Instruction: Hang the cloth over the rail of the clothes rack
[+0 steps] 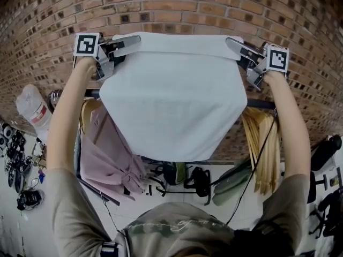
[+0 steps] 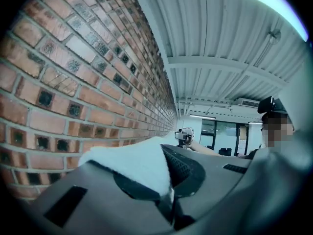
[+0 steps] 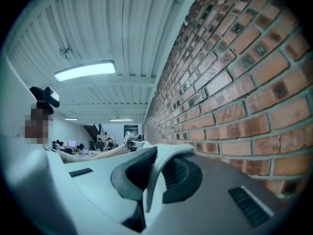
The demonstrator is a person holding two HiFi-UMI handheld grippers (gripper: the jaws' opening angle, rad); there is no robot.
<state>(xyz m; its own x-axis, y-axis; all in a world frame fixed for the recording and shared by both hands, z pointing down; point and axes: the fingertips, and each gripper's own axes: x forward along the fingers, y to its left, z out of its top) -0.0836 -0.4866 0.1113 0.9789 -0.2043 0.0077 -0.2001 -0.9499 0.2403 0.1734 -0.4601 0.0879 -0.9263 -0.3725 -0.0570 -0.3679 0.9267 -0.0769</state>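
Note:
A white cloth (image 1: 174, 103) is stretched flat between both grippers, held high in front of the brick wall. My left gripper (image 1: 124, 45) is shut on its top left corner, and the cloth (image 2: 139, 166) bulges out between the jaws in the left gripper view. My right gripper (image 1: 236, 46) is shut on the top right corner; a fold of cloth (image 3: 159, 173) stands pinched between its jaws. The dark rail (image 1: 261, 104) of the clothes rack runs below and behind the cloth, mostly hidden by it.
A pink garment (image 1: 110, 154) and wooden hangers (image 1: 263, 143) hang from the rail. A brick wall (image 1: 177, 9) stands right behind. Bags and gear (image 1: 185, 178) lie on the floor below; a white plastic bag (image 1: 33, 108) sits at the left.

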